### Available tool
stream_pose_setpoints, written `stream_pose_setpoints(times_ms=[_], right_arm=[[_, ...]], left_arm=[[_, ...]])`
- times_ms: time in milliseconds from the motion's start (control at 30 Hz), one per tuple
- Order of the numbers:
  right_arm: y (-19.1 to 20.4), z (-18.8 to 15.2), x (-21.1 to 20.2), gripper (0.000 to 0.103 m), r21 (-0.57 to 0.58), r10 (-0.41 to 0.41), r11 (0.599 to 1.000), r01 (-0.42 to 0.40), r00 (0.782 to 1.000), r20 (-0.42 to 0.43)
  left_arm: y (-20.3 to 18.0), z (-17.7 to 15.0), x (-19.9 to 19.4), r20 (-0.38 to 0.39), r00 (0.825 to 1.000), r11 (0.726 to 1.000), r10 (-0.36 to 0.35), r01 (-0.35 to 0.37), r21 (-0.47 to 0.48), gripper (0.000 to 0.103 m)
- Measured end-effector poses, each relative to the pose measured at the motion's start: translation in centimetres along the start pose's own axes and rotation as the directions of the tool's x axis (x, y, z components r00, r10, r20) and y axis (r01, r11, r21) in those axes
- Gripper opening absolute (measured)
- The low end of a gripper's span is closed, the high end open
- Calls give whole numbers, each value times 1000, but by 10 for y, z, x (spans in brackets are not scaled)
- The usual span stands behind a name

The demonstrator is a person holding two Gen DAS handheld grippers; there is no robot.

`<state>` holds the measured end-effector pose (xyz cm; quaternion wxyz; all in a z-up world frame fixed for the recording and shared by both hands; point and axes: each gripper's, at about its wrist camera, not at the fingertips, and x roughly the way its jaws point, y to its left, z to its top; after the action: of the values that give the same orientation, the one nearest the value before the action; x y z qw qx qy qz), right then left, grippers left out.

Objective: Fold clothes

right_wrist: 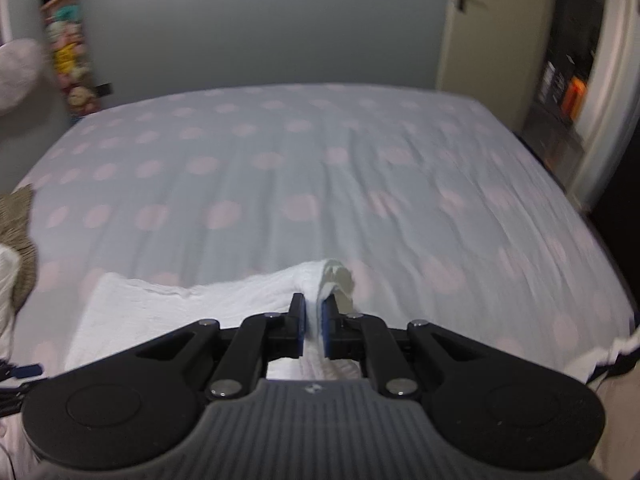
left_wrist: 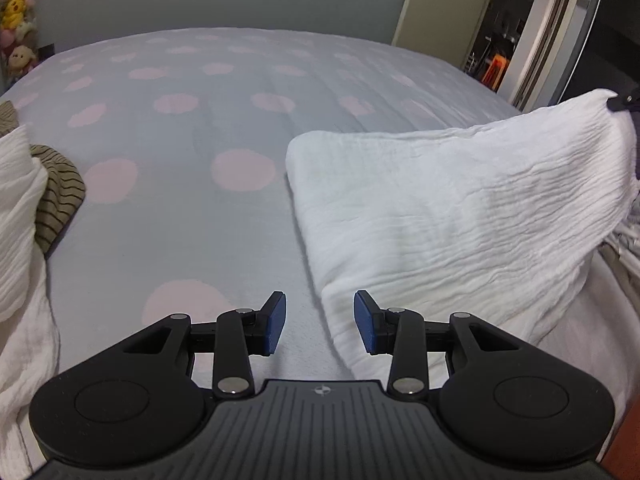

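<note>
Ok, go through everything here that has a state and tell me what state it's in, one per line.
Left gripper: open, nothing between its jaws.
Right gripper: shut on the white cloth.
White cloth: one corner lifted, the rest draped onto the bed.
Striped garment: crumpled, unfolded, at the bed's left edge.
Bed: sheet spread flat, slightly wrinkled.
Door: open.

blur: right wrist view smeared | cut off: white cloth [left_wrist: 460, 208] at right edge | striped garment [left_wrist: 60, 196] partly hidden
</note>
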<state>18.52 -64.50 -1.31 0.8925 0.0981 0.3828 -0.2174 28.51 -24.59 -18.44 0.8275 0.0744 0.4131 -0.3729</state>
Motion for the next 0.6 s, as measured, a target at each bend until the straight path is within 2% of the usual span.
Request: stream_pose_setpoints(times_ms=[67,233,367,500,600], right_arm=[[-21,-7,22,10,39,-21,999,23,999,-37],[-59,-34,82,10,145,-45,987,63,991,-125],[-77,-51,121,11,194,-40,978,70,987,-153],[-84,-64,143,23,197,-73,975,107,982,-174],[-91,-70,148,26,214,-82,970,119,982,-173]], left_arm=[[-1,1,5,-16,1000,1000,-5,5,-5,35],[2,6,17,-31,996,995,-79,77,-66,35],[-3,7,31,-59,996,996,-66,63,-56,40],[-4,6,46,-102,994,997,-49,43,-60,40],[-4,6,48,-111,992,996,-58,50,-70,41]])
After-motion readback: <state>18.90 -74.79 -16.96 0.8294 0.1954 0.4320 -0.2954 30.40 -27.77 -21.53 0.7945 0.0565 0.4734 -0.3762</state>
